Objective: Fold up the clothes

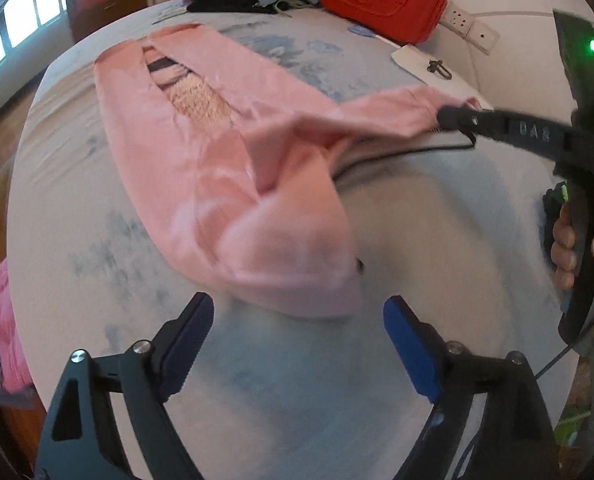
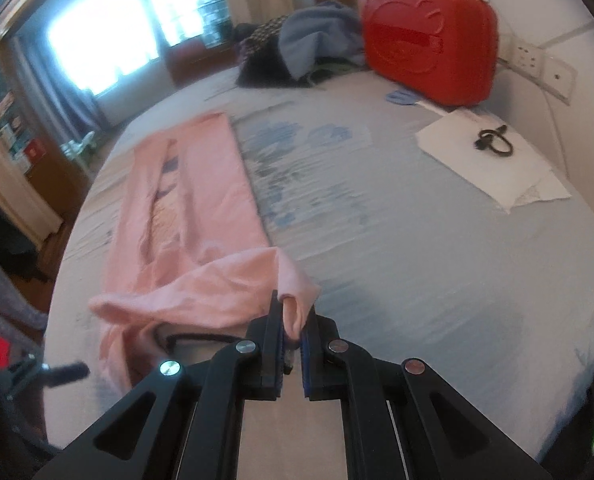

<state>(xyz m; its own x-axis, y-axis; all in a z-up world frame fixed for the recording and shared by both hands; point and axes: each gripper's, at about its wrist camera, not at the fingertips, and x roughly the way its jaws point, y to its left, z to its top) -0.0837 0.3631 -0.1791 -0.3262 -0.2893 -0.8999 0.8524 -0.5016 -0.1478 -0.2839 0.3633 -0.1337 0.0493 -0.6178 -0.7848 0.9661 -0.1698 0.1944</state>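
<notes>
- Pink garment (image 1: 201, 148) lies lengthwise on the pale blue bedsheet (image 1: 437, 216), toward its left edge; the far part lies flat with both long sides folded in, showing a strip of printed front down the middle.
- Its near end is bunched and lifted off the sheet, with 1 corner pulled out toward the right.
- Right gripper (image 2: 293, 336) has its 2 fingers pressed together on that corner, the pink cloth pinched between the blue pads (image 2: 305, 350).
- Left gripper (image 1: 297, 312) hangs over the sheet with its fingers spread wide and nothing between them; the bunched end of the garment sits just beyond the fingertips.
- Red case (image 2: 429, 40) with 2 handles stands at the far right corner of the bed, against the wall.
- Heap of dark and blue clothes (image 2: 297, 48) lies just left of the case, along the far edge.
- White paper (image 2: 493, 160) rests near the right edge, with a small black ring-shaped object (image 2: 495, 144) on it.
</notes>
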